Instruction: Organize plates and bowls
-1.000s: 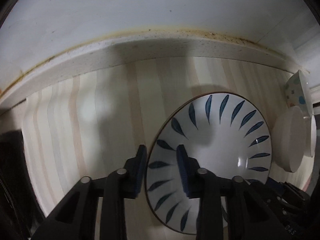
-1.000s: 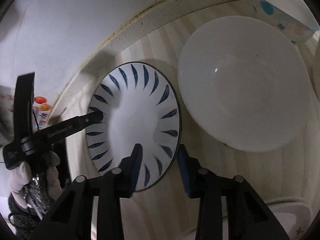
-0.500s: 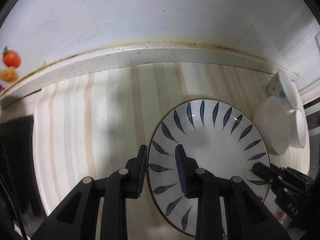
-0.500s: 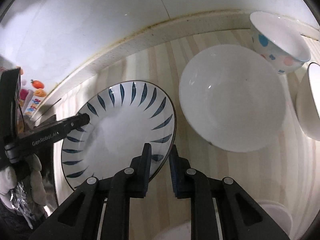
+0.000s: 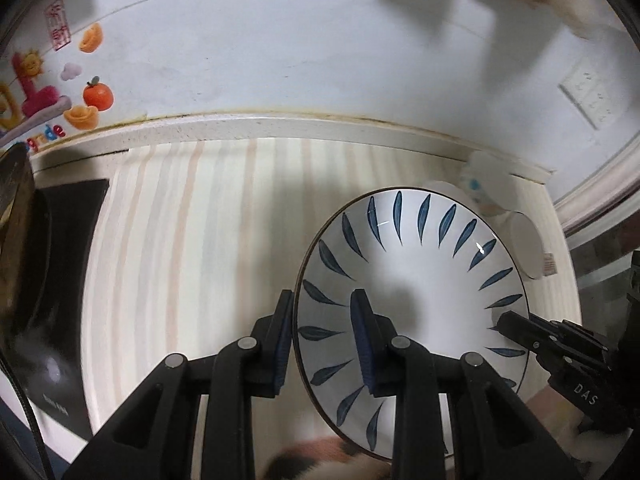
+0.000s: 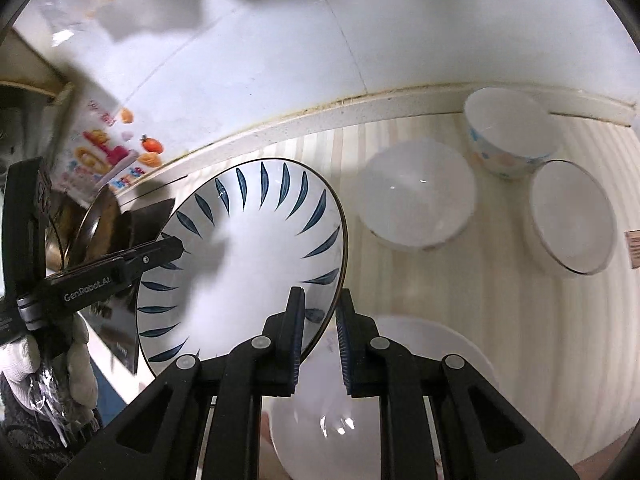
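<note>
I've got the blue-leaf plate (image 5: 416,280) lifted off the striped counter (image 5: 192,240) and tilted, held from both sides: my left gripper (image 5: 322,340) is clenched on its left rim, one finger outside and one on the face, and my right gripper (image 6: 320,334) is pinching the opposite rim the same way. On the counter to the right I see a plain white bowl (image 6: 416,198), a dotted bowl (image 6: 508,136) at the far wall and a dark-rimmed bowl (image 6: 572,216) furthest right. A white dish (image 6: 440,344) sits near, under my right gripper.
</note>
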### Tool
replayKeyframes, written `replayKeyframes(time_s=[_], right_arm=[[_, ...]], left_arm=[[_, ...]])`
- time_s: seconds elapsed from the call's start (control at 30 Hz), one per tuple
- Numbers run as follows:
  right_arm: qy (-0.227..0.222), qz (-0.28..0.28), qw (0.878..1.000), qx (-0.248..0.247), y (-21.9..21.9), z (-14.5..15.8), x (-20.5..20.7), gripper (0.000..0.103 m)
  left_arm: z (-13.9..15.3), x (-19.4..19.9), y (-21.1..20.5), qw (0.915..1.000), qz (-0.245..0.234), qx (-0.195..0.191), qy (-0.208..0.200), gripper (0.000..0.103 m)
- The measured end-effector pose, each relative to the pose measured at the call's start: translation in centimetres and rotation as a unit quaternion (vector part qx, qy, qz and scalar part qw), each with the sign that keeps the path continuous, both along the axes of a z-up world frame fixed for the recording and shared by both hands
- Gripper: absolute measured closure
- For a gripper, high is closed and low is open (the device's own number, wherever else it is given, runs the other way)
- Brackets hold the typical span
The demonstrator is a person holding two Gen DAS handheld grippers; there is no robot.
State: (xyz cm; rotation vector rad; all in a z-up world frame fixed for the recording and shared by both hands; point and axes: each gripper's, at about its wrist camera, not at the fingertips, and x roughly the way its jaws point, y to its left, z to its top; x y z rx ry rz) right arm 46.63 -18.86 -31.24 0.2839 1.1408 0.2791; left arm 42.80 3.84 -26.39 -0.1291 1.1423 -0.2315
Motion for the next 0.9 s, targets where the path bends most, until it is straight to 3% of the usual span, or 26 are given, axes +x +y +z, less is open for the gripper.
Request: replayKeyframes(time_s=[0.2, 0.33, 0.67, 0.9], right_arm=[[-0.002, 0.014, 1.0, -0.003, -3.5, 1.3, -4.6, 0.085], [0.006, 0.018, 1.0, -0.005, -5.4, 0.4, -7.1, 0.085], [0.054, 0.026, 0.998, -0.012, -8.5, -5.8, -9.6, 0.085], [0.062, 0.022, 0.998, -0.019, -9.8, -8.1, -9.8, 0.085]], left_arm=[[0.1, -4.0, -2.8, 0.9999, 0.003, -0.009, 0.005, 0.078], [-1.4, -6.1, -4.9, 0.9997, -0.003, -0.002, 0.023, 0.077], [-7.8, -7.6, -8.7, 0.9951, -0.015, 0.041, 0.089, 0.078], [-9.4, -7.6, -10.5, 0.9928, -0.02, 0.065, 0.099, 0.077]])
